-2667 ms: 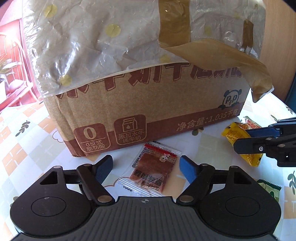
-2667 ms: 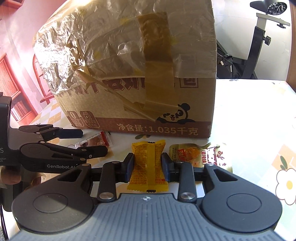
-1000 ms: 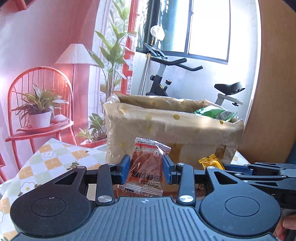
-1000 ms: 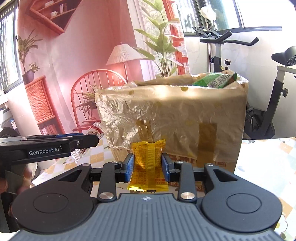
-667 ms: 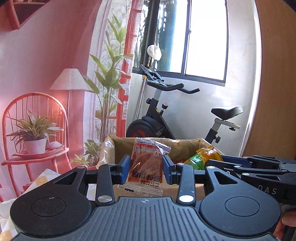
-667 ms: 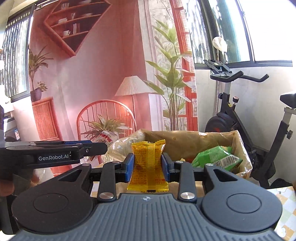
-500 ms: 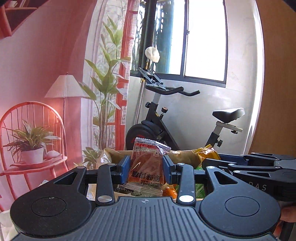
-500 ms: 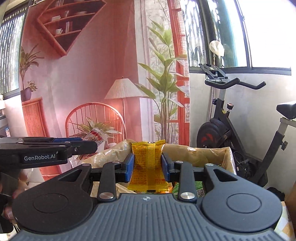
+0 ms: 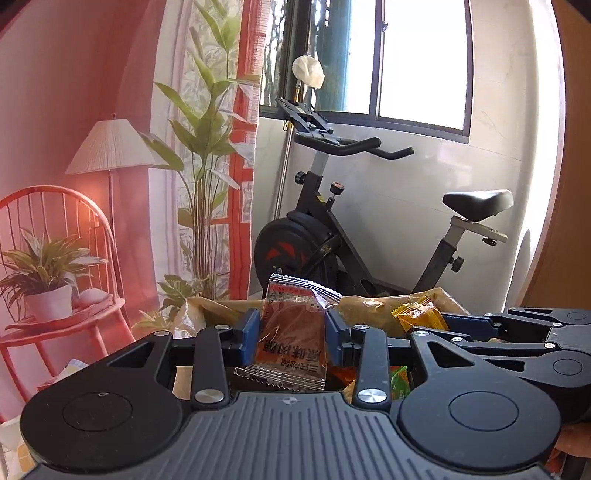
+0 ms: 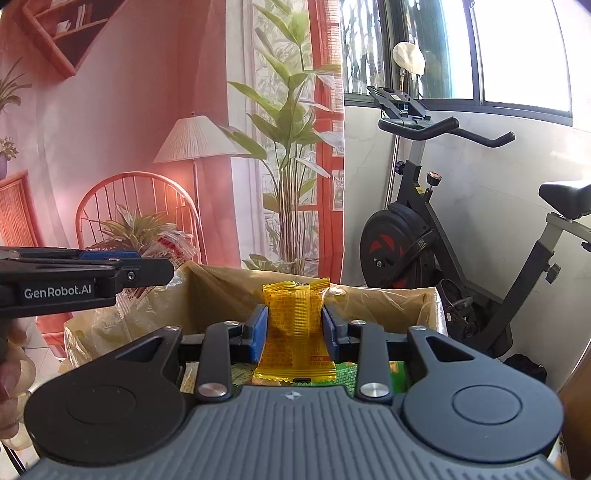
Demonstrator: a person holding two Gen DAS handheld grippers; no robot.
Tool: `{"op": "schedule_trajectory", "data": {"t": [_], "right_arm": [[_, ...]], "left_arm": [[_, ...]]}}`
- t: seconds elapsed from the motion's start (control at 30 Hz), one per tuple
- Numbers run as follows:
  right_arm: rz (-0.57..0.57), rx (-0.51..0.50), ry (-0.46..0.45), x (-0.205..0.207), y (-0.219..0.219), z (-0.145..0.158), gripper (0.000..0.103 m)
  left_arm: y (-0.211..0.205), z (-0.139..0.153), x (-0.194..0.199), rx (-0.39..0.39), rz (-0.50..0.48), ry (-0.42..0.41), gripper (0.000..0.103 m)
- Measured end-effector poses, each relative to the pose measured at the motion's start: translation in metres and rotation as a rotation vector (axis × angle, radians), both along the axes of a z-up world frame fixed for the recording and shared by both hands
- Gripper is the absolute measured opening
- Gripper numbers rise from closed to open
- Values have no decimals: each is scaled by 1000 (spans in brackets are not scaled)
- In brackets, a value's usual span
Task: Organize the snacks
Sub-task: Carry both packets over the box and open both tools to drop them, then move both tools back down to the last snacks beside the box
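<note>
Straight ahead of my tool stands a black exercise bike (image 9: pixel 332 236) against a pale wall (image 9: pixel 406 192); above it a dark-framed window (image 9: pixel 421 62) pours in bright daylight; to the left of the bike hangs a pink backdrop (image 10: pixel 110 122) printed with a tall leafy plant (image 9: pixel 207 147), a floor lamp (image 9: pixel 110 147) and a red chair (image 9: pixel 55 236) bearing a potted plant (image 9: pixel 44 273); high at the left, in my right tool's view, sits a printed bookshelf (image 10: pixel 62 33); a wooden panel (image 9: pixel 565 240) edges the far right
</note>
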State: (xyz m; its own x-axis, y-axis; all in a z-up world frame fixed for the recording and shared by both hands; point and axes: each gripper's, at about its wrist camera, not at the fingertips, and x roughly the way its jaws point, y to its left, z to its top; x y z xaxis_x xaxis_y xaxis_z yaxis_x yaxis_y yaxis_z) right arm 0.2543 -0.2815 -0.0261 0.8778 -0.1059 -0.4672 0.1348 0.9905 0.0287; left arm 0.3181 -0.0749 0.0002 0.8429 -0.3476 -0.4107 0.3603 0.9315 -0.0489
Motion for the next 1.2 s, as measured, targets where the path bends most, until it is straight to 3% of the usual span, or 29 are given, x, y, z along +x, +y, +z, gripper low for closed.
{"op": "schedule_trajectory", "data": {"t": [0.17,0.27,0.33,0.47,0.7,0.97,1.2], "right_arm": [[-20,-6,32,2,-5,-7,36],[-31,5,32,-2,-8,-7,43],[-29,12,24,-8,-10,-6,52],[-24,26,19,-20,-10,-3,60],[6,57,9,-46,-3,7,80],[40,78,-2,-89,10,12,87],[62,83,-3,-130,19,2,88]], "left_arm": [[-5,-9,6,31,6,14,45],[-1,-11,5,14,-8,27,62],[2,-10,1,12,-1,29,67],[6,-7,-8,12,31,41,77],[17,3,-40,-2,76,43,82],[31,-1,-93,-15,138,64,83],[46,-19,-137,-18,200,79,83]]}}
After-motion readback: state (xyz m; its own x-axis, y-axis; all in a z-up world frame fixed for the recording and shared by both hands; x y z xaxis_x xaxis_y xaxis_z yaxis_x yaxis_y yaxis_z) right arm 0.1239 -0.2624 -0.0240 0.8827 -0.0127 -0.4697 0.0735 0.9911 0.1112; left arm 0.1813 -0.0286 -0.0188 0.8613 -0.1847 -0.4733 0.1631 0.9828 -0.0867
